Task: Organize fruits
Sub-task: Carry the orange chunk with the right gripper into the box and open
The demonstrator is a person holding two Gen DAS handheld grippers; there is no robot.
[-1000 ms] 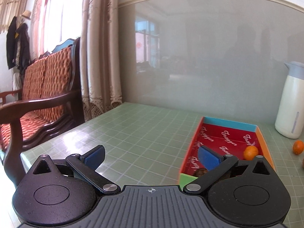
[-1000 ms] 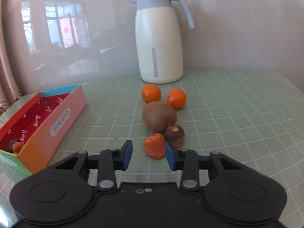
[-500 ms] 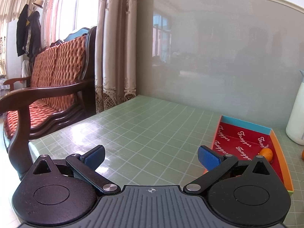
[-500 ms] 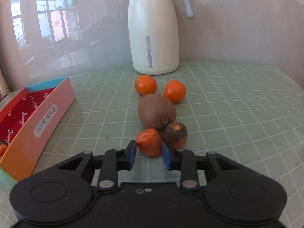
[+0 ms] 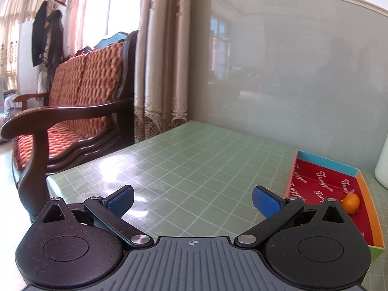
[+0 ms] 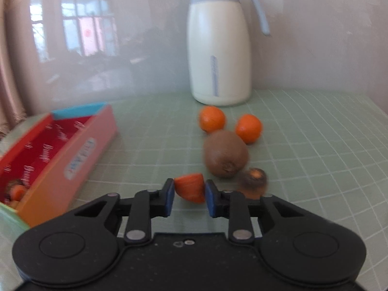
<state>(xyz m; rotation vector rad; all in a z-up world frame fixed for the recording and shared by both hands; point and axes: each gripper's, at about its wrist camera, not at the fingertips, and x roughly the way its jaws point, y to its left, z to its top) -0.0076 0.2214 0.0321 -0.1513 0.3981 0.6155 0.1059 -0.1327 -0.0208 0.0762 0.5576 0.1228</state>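
Right gripper (image 6: pixel 189 196) is clamped on the carrot chunk (image 6: pixel 190 187), probably headed for the red box (image 6: pixel 60 145) on the left; kiwi (image 6: pixel 225 154) and two oranges (image 6: pixel 212 118) wait by the jug (image 6: pixel 219 55); left gripper (image 5: pixel 192 200) hangs wide apart, holding nothing.

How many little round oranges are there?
3. Two sit on the table in front of the jug: one, one. A third lies in the red box. More may be hidden.
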